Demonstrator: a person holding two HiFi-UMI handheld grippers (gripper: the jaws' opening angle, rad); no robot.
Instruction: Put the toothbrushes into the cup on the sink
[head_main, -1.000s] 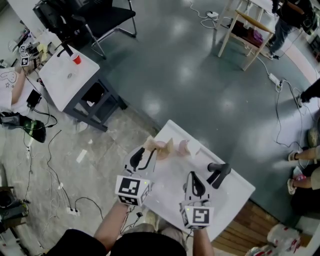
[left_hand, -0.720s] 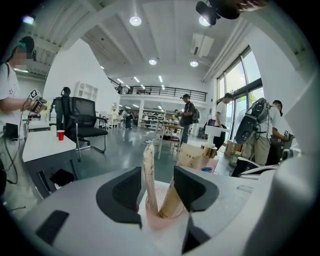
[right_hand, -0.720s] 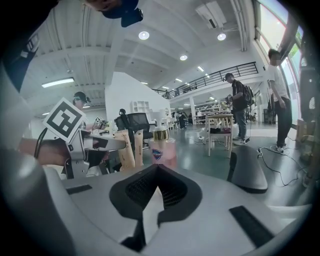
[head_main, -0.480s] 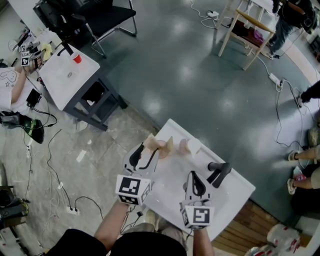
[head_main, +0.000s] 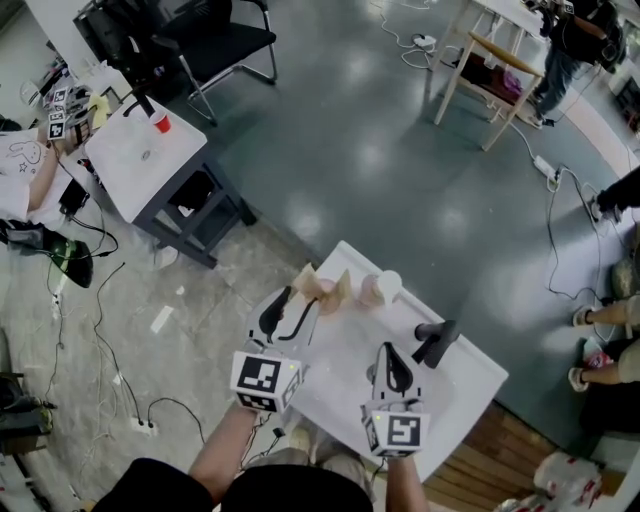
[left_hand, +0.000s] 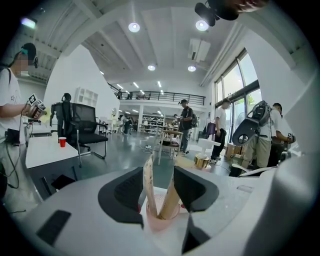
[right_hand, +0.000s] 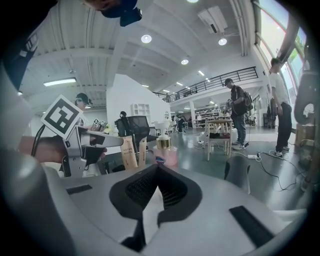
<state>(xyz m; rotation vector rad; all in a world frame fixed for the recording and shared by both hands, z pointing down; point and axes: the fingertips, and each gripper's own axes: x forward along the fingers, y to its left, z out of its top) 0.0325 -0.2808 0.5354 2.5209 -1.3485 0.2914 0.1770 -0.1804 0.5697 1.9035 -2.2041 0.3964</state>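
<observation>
Head view: my left tool (head_main: 297, 300) reaches to the far left corner of the white counter (head_main: 470, 385). There the pink cup (head_main: 323, 297) stands with the two toothbrushes (head_main: 305, 281) in it, still in their tan packs, leaning apart from each other. My right tool (head_main: 387, 352) hangs over the middle of the counter, well apart from the cup. A black faucet (head_main: 437, 343) rises just to its right. A pink bottle (head_main: 372, 291) stands near the cup on the far edge. Across the floor, another white table carries a red cup (head_main: 161, 123).

Left gripper view: the jaws of my left tool have just been opening and now stand wide apart. The cup sits low between them with both toothbrushes upright inside. One leans left and one leans right. Neither pad presses on the packs or on the cup.

Right gripper view: the jaws of my right tool are together, with nothing between them. Beyond them, at the left, I see my left tool with its marker cube. The toothbrushes stand just past its jaws. The pink bottle, with a gold pump top, stands right of them.
</observation>
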